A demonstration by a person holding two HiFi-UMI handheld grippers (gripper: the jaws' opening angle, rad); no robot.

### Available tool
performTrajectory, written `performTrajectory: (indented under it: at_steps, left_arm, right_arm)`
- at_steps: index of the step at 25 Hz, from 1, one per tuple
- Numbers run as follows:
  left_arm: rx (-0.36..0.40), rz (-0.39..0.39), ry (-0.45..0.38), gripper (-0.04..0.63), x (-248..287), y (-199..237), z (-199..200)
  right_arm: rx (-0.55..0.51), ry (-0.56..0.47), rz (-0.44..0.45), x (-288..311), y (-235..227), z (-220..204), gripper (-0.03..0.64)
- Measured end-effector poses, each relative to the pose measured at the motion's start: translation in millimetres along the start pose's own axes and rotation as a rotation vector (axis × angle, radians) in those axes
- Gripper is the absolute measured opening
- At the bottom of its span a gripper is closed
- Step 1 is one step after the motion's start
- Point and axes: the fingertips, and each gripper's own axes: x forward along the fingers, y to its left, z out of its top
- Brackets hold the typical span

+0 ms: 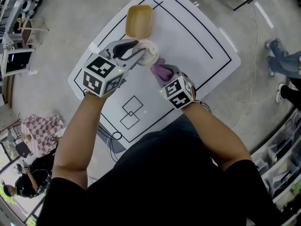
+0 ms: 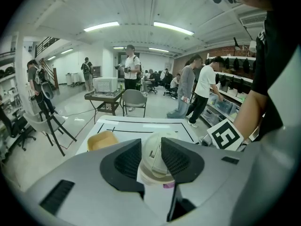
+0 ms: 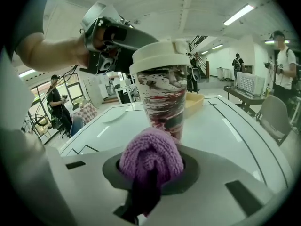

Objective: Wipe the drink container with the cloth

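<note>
Purple cloth (image 3: 150, 161), printed cup (image 3: 162, 98), tan tray (image 1: 139, 20)

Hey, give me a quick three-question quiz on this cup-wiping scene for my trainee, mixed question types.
1. True or false: the left tool grips the drink container at its lid.
2. The right tool holds: A) a sponge, B) a purple cloth, C) nothing.
3. What colour is the tray beyond the container?
Key: 1 true; 2 B; 3 yellow.
</note>
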Motion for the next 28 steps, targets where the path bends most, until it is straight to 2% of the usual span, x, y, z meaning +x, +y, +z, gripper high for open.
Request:
performTrajectory:
  at_steps: [3, 8, 10, 15, 18, 21, 28]
  left_arm:
    - [0.002, -0.003, -0.001, 0.153, -1.3, -1.7, -0.1]
    - [-0.001, -0.014, 0.001, 0.153, -0.3, -2.2, 0.6]
    - [-0.006, -0.019, 0.002, 0.153, 1.4, -2.2, 1.3]
    - [-0.021, -0.028, 0.0, 0.155, 4.0, -1.4, 2.2]
    - [-0.022, -0.021, -0.003, 0.155, 4.1, -1.2, 3.4]
    - [-0.027, -0.02, -0.004, 0.155, 4.4, -1.4, 5.1]
    - [-0.054, -0.032, -0.014, 0.155, 5.4, 1.0, 4.8]
  right_arm:
    - [0.036, -0.01, 0.009, -22.6, -6.9, -6.3, 0.098]
    - [0.019, -0.04, -0.018, -61.9, -33.3, -2.6, 0.098]
    - [-0.032, -0.08, -0.015, -74.2, -41.1, 11.8, 0.098]
    - [-0.274, -0.199, 0.028, -91.9, -39.2, 61.4, 0.098]
    - [-0.381, -0.246, 0.074, -94.1, -29.8, 80.5, 0.098]
    - [-0.42, -0.254, 0.118, -89.7, -23.7, 85.2, 0.098]
    - [-0.41, -0.221, 0.167, -66.7, -28.4, 70.1, 0.098]
